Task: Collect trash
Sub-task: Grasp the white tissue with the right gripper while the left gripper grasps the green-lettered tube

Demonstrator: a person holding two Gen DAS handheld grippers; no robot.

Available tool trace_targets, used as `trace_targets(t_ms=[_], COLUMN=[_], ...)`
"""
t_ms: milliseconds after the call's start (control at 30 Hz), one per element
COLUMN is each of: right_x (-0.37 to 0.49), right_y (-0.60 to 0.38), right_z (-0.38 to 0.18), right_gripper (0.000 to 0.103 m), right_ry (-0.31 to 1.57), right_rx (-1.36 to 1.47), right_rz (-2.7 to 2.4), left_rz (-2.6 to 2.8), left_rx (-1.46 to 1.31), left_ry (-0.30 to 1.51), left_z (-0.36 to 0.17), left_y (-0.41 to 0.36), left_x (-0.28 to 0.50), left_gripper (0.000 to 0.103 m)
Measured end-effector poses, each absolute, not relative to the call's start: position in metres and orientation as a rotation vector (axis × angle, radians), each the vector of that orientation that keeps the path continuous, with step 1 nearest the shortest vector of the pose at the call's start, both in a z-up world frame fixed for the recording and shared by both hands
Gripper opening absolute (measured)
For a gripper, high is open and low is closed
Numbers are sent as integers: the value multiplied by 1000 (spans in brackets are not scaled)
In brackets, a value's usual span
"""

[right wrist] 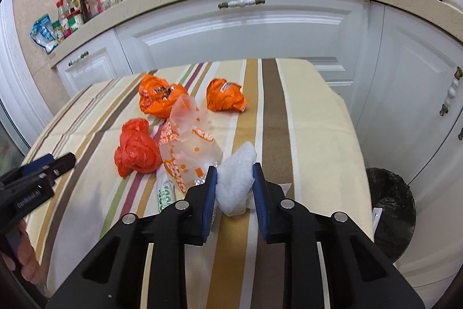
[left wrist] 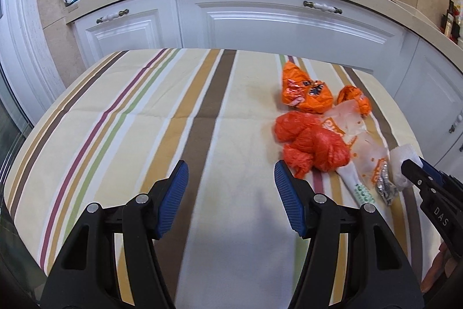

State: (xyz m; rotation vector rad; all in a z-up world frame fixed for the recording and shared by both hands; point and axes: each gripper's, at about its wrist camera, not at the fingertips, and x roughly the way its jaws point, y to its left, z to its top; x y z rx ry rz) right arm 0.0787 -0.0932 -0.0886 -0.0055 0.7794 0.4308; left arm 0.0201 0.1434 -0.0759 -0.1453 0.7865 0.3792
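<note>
Nearest, the right gripper (right wrist: 234, 178) is clenched on the crumpled white tissue (right wrist: 235, 170) at the table's near right, so lift it straight and carry it to the black-lined bin (right wrist: 390, 210) beside the striped tablecloth (right wrist: 275, 120). The left gripper (left wrist: 231, 178) hangs released over bare cloth, nothing between its pads; farther back lie the red plastic bag (right wrist: 136, 148), clear printed wrapper (right wrist: 191, 146) and two orange packets (right wrist: 160, 96), well apart from the bin
</note>
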Motion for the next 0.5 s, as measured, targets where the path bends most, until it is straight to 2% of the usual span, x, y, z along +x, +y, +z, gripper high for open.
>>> trace_targets(t_ms=[500], right_x=[63], right_y=[-164], right_z=[-76], right_gripper=[26], right_ry=[699], right_rx=[32], right_rz=[326], left_rz=[246], left_rx=[-75], left_ry=[834], left_z=[-89], left_y=[51], left_x=[36], left_gripper=[61])
